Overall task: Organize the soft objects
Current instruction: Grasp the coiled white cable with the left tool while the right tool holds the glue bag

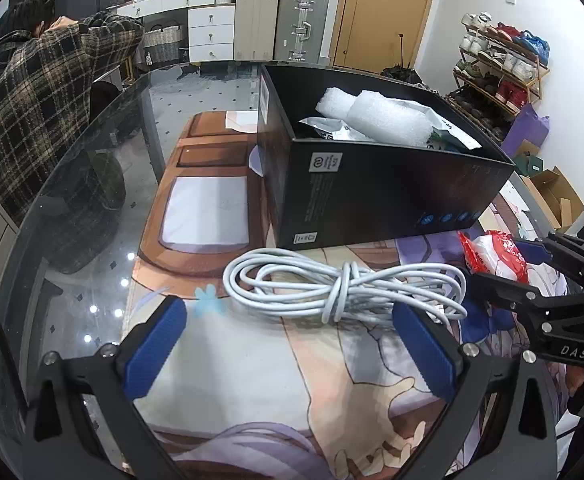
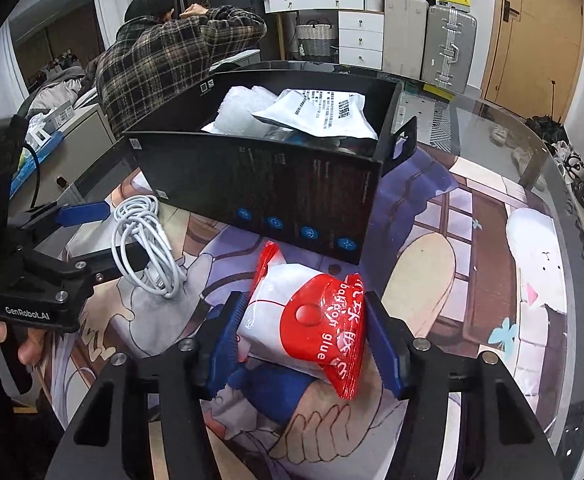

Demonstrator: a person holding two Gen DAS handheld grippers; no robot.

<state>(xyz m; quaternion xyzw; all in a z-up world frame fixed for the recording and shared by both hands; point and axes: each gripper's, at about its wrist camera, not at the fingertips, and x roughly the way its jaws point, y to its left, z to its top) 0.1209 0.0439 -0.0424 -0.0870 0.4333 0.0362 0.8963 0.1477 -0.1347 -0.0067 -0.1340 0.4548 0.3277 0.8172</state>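
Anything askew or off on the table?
Nothing spilled or damaged. The box sits skewed on the mat. The cable lies loosely coiled outside it, and the red packet between the right tongs looks crumpled.

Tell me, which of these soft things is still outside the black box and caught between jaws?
The red-and-white packet, between the right gripper's jaws. The white cable lies loose on the table.

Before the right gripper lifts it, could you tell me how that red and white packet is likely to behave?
The red and white packet looks puffy, so probably light and squashy between the right gripper's pads. Its glossy film may be slippery. Its crimped ends overhang, so they would likely droop.
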